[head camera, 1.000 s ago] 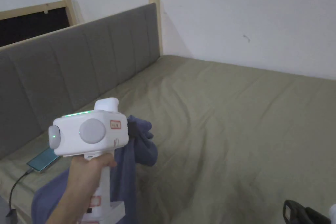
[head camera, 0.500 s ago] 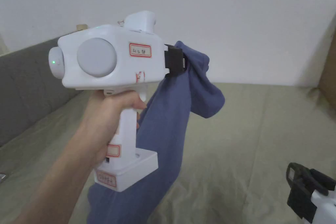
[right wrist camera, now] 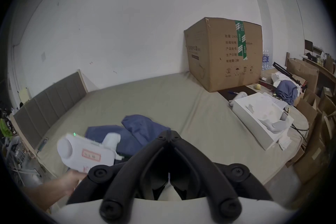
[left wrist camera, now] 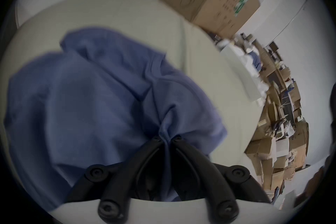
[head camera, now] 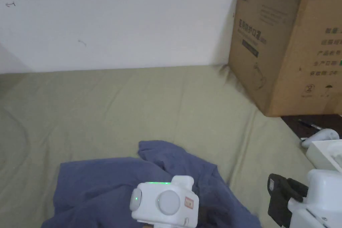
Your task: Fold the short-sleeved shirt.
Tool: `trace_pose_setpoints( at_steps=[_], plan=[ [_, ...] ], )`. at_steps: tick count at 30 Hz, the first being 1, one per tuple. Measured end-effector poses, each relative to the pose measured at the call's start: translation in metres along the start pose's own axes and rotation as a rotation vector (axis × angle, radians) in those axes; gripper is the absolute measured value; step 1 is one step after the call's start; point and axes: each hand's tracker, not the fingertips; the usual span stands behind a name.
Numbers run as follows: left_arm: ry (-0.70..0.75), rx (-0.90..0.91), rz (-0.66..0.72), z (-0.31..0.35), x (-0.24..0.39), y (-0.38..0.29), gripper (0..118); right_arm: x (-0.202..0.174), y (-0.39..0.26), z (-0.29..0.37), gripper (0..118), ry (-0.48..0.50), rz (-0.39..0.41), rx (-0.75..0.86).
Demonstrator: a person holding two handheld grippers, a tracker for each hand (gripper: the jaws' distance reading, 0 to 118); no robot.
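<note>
Head view, scanning from the left: a crumpled blue short-sleeved cotton shirt (head camera: 113,185) lies in a heap on the near part of the olive-green bed sheet (head camera: 150,105), and the white pistol-shaped left gripper (left wrist camera: 166,139) sits over its right side, jaws clenched on a bunched pinch of the cloth. Further right, the black-jawed right gripper (right wrist camera: 170,134) hangs just off the shirt, its tips pressed together on nothing.

I'd judge the risk to be that gathered pinch: it may hold several layers, so pulling to spread the shirt could drag the whole heap or twist it rather than open it flat, and the sheet could ruck up beneath.

At the far right a large brown cardboard box (head camera: 287,45) stands against the plain white wall (head camera: 117,18).
</note>
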Motion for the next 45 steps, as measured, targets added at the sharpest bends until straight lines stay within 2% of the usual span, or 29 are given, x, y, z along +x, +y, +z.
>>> trace_pose_setpoints(
  at_steps=[4, 6, 9, 10, 12, 13, 16, 18, 19, 21, 22, 24, 25, 27, 31, 35, 38, 39, 40, 42, 43, 45],
  plan=[
    [-0.003, 0.039, 0.009, -0.005, -0.010, -0.002, 4, 0.009, -0.004, -0.015, 0, -0.011, -0.046, -0.034],
    [-0.023, 0.012, -0.001, -0.008, -0.015, 0.007, 12, 0.007, -0.005, -0.021, 0, -0.001, -0.058, -0.047],
    [-0.019, 0.005, 0.004, -0.004, -0.020, 0.007, 52, 0.000, -0.006, -0.023, 0, 0.007, -0.037, -0.055],
    [-0.021, 0.012, 0.015, -0.002, -0.022, 0.006, 71, -0.003, -0.006, -0.022, 0, 0.017, -0.028, -0.057],
    [-0.054, 0.042, 0.051, 0.003, -0.026, 0.001, 97, -0.009, -0.006, -0.022, 0, 0.029, -0.019, -0.060],
    [-0.049, 0.042, 0.065, 0.006, -0.026, 0.000, 106, -0.012, -0.006, -0.022, 0, 0.036, -0.016, -0.060],
    [-0.066, 0.004, 0.097, 0.022, -0.018, -0.006, 107, -0.021, -0.005, -0.020, 0, 0.064, -0.005, -0.057],
    [-0.059, -0.008, 0.107, 0.031, -0.021, -0.005, 104, -0.030, -0.001, -0.018, 0, 0.097, 0.009, -0.053],
    [-0.030, 0.045, 0.089, 0.038, -0.020, -0.008, 88, -0.034, 0.001, -0.017, 0, 0.107, 0.020, -0.049],
    [0.050, 0.133, 0.045, 0.062, -0.023, -0.009, 48, -0.044, 0.004, -0.014, 0, 0.123, 0.048, -0.038],
    [0.043, 0.165, 0.042, 0.075, -0.028, -0.008, 33, -0.047, 0.004, -0.013, 0, 0.134, 0.060, -0.033],
    [0.012, 0.232, 0.061, 0.104, -0.046, 0.001, 23, -0.054, 0.004, -0.013, 0, 0.156, 0.085, -0.039],
    [0.017, 0.267, 0.075, 0.122, -0.053, 0.002, 2, -0.057, 0.004, -0.014, 0, 0.162, 0.096, -0.040],
    [0.080, 0.349, 0.091, 0.162, -0.066, 0.003, 0, -0.064, 0.002, -0.019, 0, 0.173, 0.116, -0.053],
    [0.201, 0.396, 0.104, 0.213, -0.122, 0.006, 0, -0.076, -0.003, -0.037, 0, 0.203, 0.123, -0.090],
    [0.338, 0.362, 0.216, 0.219, -0.195, 0.008, 0, -0.090, -0.010, -0.061, 0, 0.232, 0.136, -0.123],
    [0.353, 0.332, 0.289, 0.209, -0.240, 0.010, 0, -0.102, -0.013, -0.081, 0, 0.256, 0.143, -0.153],
    [0.349, 0.337, 0.328, 0.208, -0.246, 0.012, 3, -0.105, -0.014, -0.088, 0, 0.262, 0.144, -0.164],
    [0.346, 0.342, 0.350, 0.203, -0.256, 0.014, 29, -0.108, -0.016, -0.094, 0, 0.266, 0.144, -0.174],
    [0.350, 0.322, 0.372, 0.188, -0.279, 0.024, 99, -0.114, -0.018, -0.109, 0, 0.276, 0.144, -0.198],
    [0.360, 0.282, 0.382, 0.177, -0.291, 0.035, 118, -0.117, -0.019, -0.115, 0, 0.284, 0.145, -0.209],
    [0.361, 0.259, 0.379, 0.158, -0.311, 0.050, 116, -0.120, -0.021, -0.128, 0, 0.290, 0.151, -0.229]
  ],
)
